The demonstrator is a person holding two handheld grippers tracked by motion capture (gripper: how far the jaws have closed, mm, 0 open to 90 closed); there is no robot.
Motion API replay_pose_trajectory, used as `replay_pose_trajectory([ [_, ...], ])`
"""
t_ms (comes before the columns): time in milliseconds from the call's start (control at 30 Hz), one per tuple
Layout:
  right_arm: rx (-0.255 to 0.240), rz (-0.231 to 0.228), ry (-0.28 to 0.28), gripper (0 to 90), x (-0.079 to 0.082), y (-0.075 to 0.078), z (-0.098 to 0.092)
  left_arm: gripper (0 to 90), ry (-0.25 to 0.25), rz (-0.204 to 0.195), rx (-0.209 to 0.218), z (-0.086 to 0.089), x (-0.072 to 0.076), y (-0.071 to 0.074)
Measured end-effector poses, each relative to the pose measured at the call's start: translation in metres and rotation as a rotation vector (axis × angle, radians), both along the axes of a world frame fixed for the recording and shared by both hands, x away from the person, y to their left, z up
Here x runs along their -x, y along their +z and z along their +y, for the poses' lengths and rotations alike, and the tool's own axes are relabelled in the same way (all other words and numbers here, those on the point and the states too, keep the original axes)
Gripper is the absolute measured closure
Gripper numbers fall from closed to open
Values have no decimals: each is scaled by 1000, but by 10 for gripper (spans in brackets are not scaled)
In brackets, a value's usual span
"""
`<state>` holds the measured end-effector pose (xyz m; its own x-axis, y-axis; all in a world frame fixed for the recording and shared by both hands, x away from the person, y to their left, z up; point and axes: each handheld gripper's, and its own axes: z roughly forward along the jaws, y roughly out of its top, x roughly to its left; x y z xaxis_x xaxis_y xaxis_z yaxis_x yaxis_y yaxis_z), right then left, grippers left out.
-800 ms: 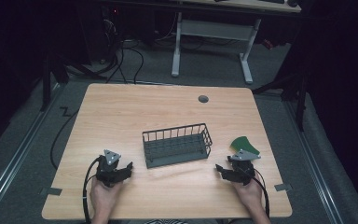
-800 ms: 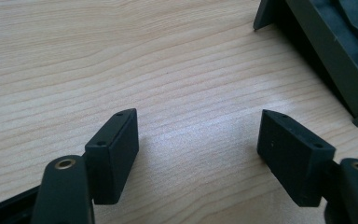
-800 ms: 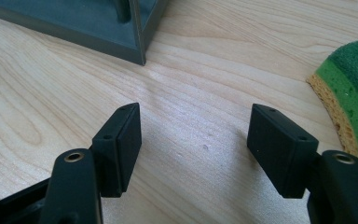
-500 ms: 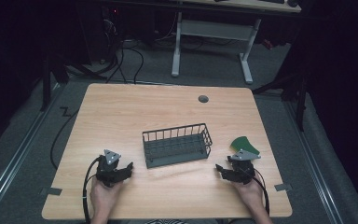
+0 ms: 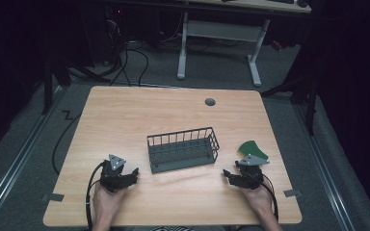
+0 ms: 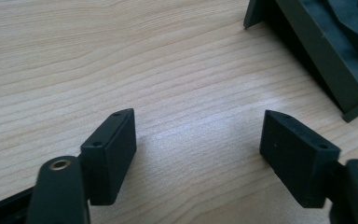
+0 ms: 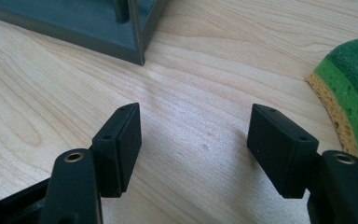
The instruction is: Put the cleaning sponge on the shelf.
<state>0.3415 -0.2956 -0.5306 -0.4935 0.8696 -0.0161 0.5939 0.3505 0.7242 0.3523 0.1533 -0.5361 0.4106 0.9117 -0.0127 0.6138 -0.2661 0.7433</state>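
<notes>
A pale wooden table [image 5: 173,115] lies in front of you, bare across most of its top, with a small round grommet [image 5: 210,102] near the far edge. At its middle sits a dark wire basket [image 5: 183,149], long and low, with nothing visible inside; it looks stiff and light, and its top rim is the likely place to grip. Just beside your right hand, toward the table's right edge, lies a sponge [image 5: 253,148], green scouring pad on top and yellow foam beneath. It will likely be very light, soft and squashy, with a rough top that should not slip; take it across its narrow width by the side edges, and expect it to give under the jaws. Your left gripper [image 5: 134,172] rests low on the table, left of the basket, its jaws spread wide with nothing between them. Your right gripper [image 5: 227,174] rests to the basket's right, jaws likewise wide apart and empty, the sponge just off its right jaw.
</notes>
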Motion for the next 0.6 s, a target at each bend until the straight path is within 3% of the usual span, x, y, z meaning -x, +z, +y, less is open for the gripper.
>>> replay_pose_trajectory([
  [233, -2, -5, -7, 395, 0, 0, 0, 318, -25, -3, 9, -4, 3, 1],
  [367, -11, -5, -11, 411, 0, 1, -1, 320, -40, -12, 37, -6, 8, 5],
  [600, -76, -28, 7, 472, 1, 9, 1, 328, -103, -16, 61, -17, 20, 11],
])
